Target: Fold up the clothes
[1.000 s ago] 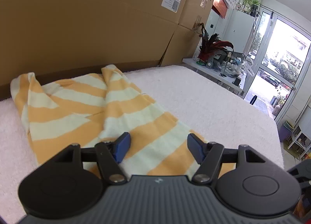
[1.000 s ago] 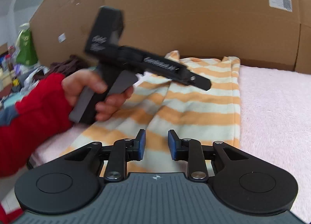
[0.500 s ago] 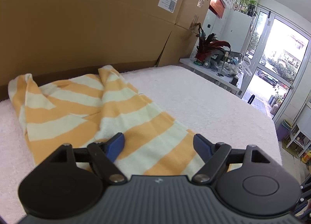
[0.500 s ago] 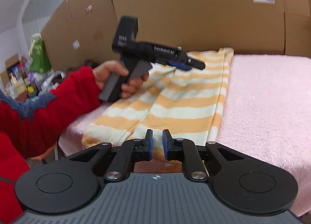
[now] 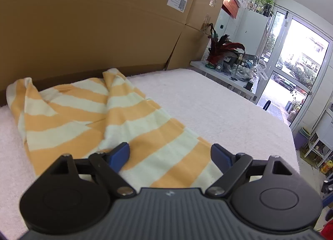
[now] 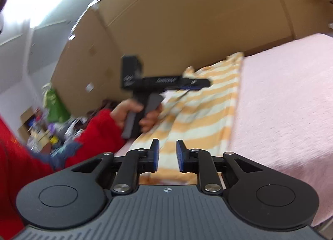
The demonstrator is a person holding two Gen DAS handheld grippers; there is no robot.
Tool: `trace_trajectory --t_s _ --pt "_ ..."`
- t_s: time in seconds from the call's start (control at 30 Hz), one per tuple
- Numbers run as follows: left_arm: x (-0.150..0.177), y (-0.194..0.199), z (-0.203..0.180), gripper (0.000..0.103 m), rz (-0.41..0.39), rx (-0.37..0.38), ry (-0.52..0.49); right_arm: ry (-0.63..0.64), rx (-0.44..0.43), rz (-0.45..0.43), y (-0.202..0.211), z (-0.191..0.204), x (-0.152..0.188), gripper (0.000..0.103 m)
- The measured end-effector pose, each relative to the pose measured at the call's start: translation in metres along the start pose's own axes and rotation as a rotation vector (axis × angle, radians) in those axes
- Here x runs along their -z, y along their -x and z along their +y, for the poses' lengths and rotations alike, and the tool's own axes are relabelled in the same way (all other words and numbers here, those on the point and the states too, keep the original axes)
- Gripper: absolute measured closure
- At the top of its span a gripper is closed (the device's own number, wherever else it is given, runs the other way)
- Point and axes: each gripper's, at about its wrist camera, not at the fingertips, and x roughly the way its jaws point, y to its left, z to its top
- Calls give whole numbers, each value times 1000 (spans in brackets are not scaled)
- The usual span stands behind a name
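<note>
The left gripper (image 5: 169, 153) is held low over the striped garment (image 5: 87, 119), and its blue-padded jaws, which have just been opening, stand wide apart with only flat cloth seen beyond the gap; no fabric is pinched. The garment, banded in orange and pale cream, is spread ahead of these tongs and to their left on a white towel-like covering (image 5: 208, 102), with its far end bunched against the brown cardboard boxes (image 5: 93, 21) behind. In the right wrist view, which is blurred, the right gripper (image 6: 167, 155) is shown with its jaws a narrow gap apart, having just opened slightly after closing, and nothing is clamped between them. The near end of the garment (image 6: 199, 115) lies just beyond its fingertips, where the cloth reaches the near edge of the covering. Ahead of the right tongs and to their left, the left gripper is seen from the side above the cloth, its handle held in a hand (image 6: 133, 113) that comes out of a red sleeve (image 6: 89, 136). A window and a potted red-leaved plant (image 5: 222, 50) are visible far to the right of the left tongs.
</note>
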Motion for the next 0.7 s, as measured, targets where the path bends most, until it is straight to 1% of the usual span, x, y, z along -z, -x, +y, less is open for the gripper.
trace_trajectory --t_s 0.03,0.1,0.23,0.33,0.37,0.4,0.47,0.53,0.6,0.7 --pt "0 0 0 15 0 1 1 -6 28 -2 2 -3 -3 80" --pt "0 0 -1 12 3 5 -1 34 79 31 4 -5 -1 80" --pt "1 1 -1 11 4 9 -1 15 91 88 9 -9 6 80" --pt "1 1 0 11 1 14 8 11 86 128 10 -10 12 79" --pt "1 1 -1 11 1 13 6 3 73 140 8 -11 15 77" --pt "1 1 -1 12 1 12 6 -2 71 137 7 -12 18 77" --pt "1 1 -1 13 3 11 5 -14 75 129 4 -15 22 95" --pt "0 1 -1 13 4 10 4 -26 66 135 6 -18 23 95" --pt "0 1 -1 12 5 8 3 0 73 145 9 -17 22 95" --pt "0 0 -1 11 7 6 1 -17 69 165 5 -20 22 94"
